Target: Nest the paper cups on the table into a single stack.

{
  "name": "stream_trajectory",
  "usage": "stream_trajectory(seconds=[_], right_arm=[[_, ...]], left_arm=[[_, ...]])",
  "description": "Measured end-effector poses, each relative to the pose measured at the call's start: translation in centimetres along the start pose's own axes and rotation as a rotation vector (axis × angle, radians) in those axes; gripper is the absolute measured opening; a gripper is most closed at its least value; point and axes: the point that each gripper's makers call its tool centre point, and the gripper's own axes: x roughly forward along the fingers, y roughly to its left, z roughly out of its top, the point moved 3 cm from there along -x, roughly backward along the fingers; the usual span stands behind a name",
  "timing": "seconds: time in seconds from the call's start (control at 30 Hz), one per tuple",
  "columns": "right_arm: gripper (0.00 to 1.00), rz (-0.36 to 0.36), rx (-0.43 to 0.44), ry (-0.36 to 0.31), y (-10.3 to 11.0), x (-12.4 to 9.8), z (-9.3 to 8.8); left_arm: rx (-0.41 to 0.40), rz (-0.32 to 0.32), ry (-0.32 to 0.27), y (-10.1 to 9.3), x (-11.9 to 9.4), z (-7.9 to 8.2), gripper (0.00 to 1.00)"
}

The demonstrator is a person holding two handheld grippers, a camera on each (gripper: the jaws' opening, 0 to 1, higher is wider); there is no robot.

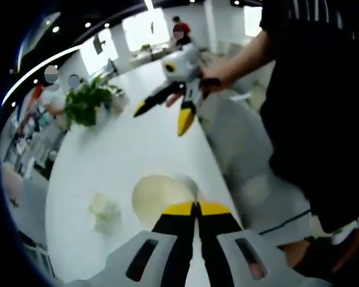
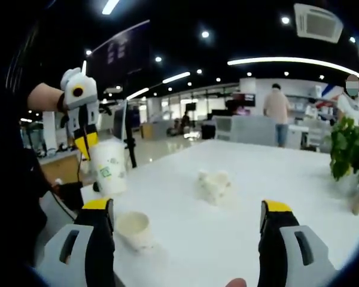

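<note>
Tall white paper cup (image 2: 109, 167) with a small green print on its wall: upright, lifted above the table edge, its rim pinched between the shut yellow-tipped jaws of the left gripper (image 2: 87, 145). In the left gripper view the same cup's round, pale cream mouth (image 1: 158, 197) sits directly ahead of that gripper's closed tips (image 1: 197, 207).

Second white paper cup (image 2: 133, 229), shorter in appearance: lying tilted on the smooth white tabletop (image 2: 239, 179), just beside the left jaw of the right gripper (image 2: 188, 218), untouched. That gripper's jaws stand wide apart, holding nothing.

Crumpled white paper wad (image 2: 213, 185): soft, irregular, mid-table, apart from both cups.

Green leafy potted plant (image 2: 352, 149): at the table's far edge.

Right gripper (image 1: 167, 110), as seen in the left gripper view: held in a hand above the table, jaws spread.
</note>
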Motion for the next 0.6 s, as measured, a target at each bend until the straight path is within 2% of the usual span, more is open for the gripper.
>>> stream_trajectory(seconds=[0.1,0.2,0.27,0.33,0.43,0.47,0.6], right_arm=[[1.0,-0.001,0.008,-0.003,-0.1,0.0,-0.2],[1.0,0.001,0.013,-0.006,0.0,0.1,-0.3],[1.0,0.0,0.011,-0.006,0.1,0.1,-0.3],[1.0,0.002,0.017,-0.009,0.1,0.1,-0.4],[1.0,0.003,0.021,-0.01,0.2,0.2,-0.5],[1.0,0.006,0.022,-0.01,0.3,0.2,-0.5],[1.0,0.008,0.021,-0.01,0.3,0.2,-0.5]], left_arm=[[0.017,-0.005,0.008,0.1,0.0,0.4,0.0],[0.088,-0.029,0.06,0.0,0.1,0.7,0.0],[0.105,-0.039,0.057,-0.1,0.0,1.2,0.0],[0.149,-0.044,0.096,0.1,-0.2,1.2,0.0],[0.178,-0.047,0.115,0.3,-0.5,1.4,0.0],[0.214,-0.045,0.139,0.4,-0.8,1.5,0.0],[0.314,-0.043,0.173,0.5,-1.6,2.1,0.0]])
